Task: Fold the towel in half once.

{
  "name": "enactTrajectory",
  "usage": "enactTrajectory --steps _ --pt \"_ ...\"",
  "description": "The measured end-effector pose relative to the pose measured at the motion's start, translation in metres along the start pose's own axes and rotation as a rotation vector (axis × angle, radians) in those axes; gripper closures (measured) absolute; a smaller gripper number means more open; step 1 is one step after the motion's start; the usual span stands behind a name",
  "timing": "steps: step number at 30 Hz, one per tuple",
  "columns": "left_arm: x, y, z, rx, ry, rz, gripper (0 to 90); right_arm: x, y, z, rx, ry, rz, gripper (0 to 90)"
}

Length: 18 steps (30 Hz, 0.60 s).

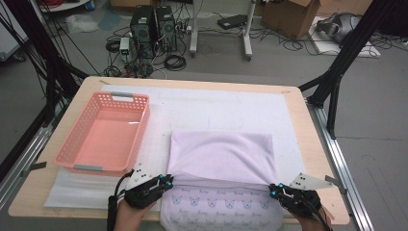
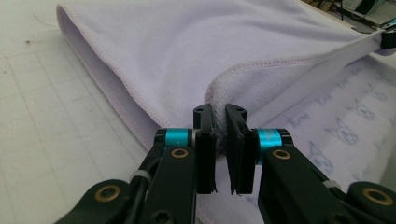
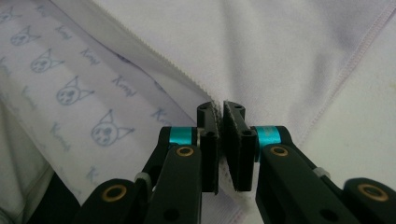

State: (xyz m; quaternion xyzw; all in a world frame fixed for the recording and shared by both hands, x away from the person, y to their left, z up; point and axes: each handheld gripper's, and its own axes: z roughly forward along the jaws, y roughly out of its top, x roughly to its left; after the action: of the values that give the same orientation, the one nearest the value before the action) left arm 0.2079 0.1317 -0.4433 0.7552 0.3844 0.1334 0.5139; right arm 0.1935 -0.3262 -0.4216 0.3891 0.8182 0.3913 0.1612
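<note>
L gripper point(image 1: 166, 181): clenched on near-left corner of the towel point(image 1: 223, 156); in the left gripper view point(image 2: 219, 114) jaws nearly closed w/ a fold of towel hem pinched between them.
R gripper point(image 1: 275, 189): clenched on towel's near-right corner; in the right gripper view point(image 3: 220, 109) stitched edge sits between the jaws.
Hands: 2, one per gripper, coming in at the near table edge, either side of the towel.
Towel: 1, pale lilac, folded over on itself; plain upper layer lies flat, fold edge stretched between the 2 grippers. Near part, printed w/ small blue cat faces, lies under the fold and hangs over the table point(image 1: 308, 125) edge.
Basket point(image 1: 103, 132): 1, pink plastic, just left of towel, apart from it, nothing inside.
Mat point(image 1: 226, 103): 1, white gridded sheet under towel and basket.
Counts: 2 grippers, 2 hands, 1 towel, 1 basket, 1 mat, 1 table.
High view extras: basket, whole towel outline, floor beyond the towel w/ 2 PC towers point(image 1: 154, 29) and cables.
Gripper view extras: hem stitching, terry nap at the pinch, cat print point(image 3: 105, 128) close up; left gripper view also catches the R gripper point(image 2: 387, 39) at far end of the taut edge.
</note>
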Motion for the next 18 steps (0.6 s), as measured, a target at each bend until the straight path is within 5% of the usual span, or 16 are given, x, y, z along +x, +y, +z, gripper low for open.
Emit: enactTrajectory --steps 10,14,18 --pt "-0.012 -0.012 -0.014 0.041 -0.046 -0.012 81.4 0.016 -0.017 -0.017 0.027 0.036 0.002 84.3" --pt "-0.007 -0.005 -0.009 0.034 -0.074 -0.056 52.0 0.013 -0.016 -0.019 0.007 0.049 0.032 64.1" --pt "-0.002 0.007 -0.008 -0.053 -0.064 -0.057 43.7 0.003 -0.007 -0.029 -0.117 0.041 0.1 60.2"
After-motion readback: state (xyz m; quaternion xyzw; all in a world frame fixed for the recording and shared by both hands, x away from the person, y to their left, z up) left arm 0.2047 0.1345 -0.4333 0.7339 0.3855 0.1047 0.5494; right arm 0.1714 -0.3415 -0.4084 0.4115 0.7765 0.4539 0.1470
